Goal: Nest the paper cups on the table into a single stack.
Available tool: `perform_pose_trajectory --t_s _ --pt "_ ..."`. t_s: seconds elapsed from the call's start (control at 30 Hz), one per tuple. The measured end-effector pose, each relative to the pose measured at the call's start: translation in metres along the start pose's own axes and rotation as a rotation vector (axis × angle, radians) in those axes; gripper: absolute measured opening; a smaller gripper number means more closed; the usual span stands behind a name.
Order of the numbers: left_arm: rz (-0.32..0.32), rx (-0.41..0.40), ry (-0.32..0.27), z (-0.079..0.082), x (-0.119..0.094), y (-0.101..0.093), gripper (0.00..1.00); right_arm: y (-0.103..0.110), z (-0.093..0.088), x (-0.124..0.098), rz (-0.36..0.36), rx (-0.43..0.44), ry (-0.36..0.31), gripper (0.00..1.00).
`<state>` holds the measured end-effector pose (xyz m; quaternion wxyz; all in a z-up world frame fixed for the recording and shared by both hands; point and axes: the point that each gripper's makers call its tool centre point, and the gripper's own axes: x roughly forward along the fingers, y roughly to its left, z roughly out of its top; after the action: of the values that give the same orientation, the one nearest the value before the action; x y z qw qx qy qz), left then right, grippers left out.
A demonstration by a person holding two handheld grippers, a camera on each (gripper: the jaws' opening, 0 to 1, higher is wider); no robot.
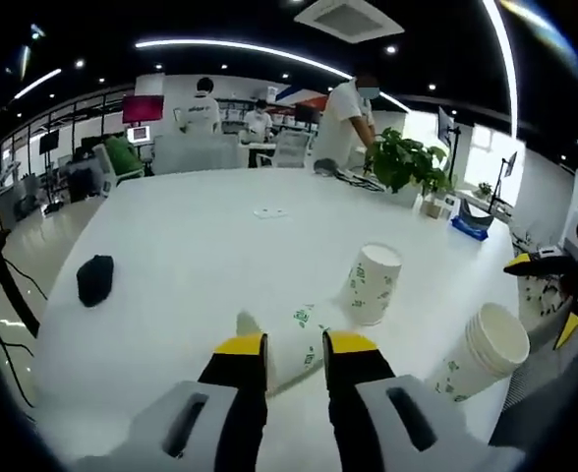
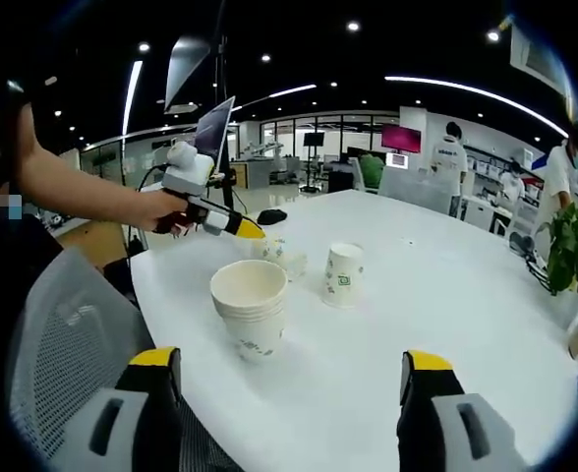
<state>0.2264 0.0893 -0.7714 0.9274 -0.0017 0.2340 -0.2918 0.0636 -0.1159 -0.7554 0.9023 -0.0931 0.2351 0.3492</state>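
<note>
In the left gripper view the left gripper [image 1: 295, 346] is closing its yellow-tipped jaws on a paper cup [image 1: 291, 344] lying on its side, rim toward the camera; the jaws are narrowed to the cup's width and seem to be pinching its wall, though real contact is hard to confirm. From there, at about 1 o'clock, an upside-down cup [image 1: 373, 284] is standing on the white table [image 1: 191, 256], and at 3 o'clock a stack of nested cups [image 1: 484, 352] is sitting mouth-up. The right gripper [image 2: 289, 379] is hanging with its jaws spread wide and nothing between them; in its view the stack is lying at 11 o'clock just ahead, the inverted cup farther at 12 o'clock.

These cups are looking light, thin-walled and easy to crush, so I am judging that a gentle grip across the mid-wall, or over the stiffer rolled rim, is suiting them best; the waxy paper may be slipping if squeezed too softly. A dark object [image 1: 94, 279] is resting well apart at 10 o'clock, and a potted plant [image 1: 407, 162] is standing at the far edge
</note>
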Motion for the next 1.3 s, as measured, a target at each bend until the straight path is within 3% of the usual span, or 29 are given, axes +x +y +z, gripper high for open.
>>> perform_pose_trajectory --t_s 0.13,0.33,0.4,0.47,0.57,0.67,0.73,0.97,1.3 --pt "0.005 0.003 -0.017 0.001 -0.006 0.002 0.22 0.0 0.0 0.0 -0.002 -0.001 0.0 0.93" --pt "-0.004 -0.018 0.012 -0.006 -0.004 0.007 0.22 0.0 -0.001 0.0 -0.001 -0.001 0.003 0.93" --pt "-0.018 -0.05 0.015 -0.008 0.0 0.014 0.22 0.001 -0.001 0.0 0.0 -0.002 0.004 0.93" --pt "-0.067 -0.116 0.015 -0.01 0.003 0.0 0.21 0.001 -0.001 0.0 0.001 -0.002 0.006 0.93" --pt "-0.085 -0.156 0.015 -0.013 0.006 0.003 0.2 0.001 -0.001 0.0 0.0 -0.004 0.008 0.93" --pt "-0.147 -0.261 -0.019 -0.008 0.006 -0.006 0.11 0.001 -0.002 0.0 -0.002 -0.003 0.013 0.92" --pt "-0.163 -0.298 -0.033 -0.007 0.006 -0.004 0.04 0.001 -0.001 0.0 -0.002 -0.003 0.012 0.92" --pt "-0.201 -0.376 -0.066 -0.004 0.0 -0.011 0.0 -0.001 -0.002 0.0 -0.007 -0.003 0.015 0.91" --pt "-0.213 -0.393 -0.089 0.003 -0.011 -0.012 0.0 0.0 -0.002 0.0 -0.004 -0.008 0.011 0.92"
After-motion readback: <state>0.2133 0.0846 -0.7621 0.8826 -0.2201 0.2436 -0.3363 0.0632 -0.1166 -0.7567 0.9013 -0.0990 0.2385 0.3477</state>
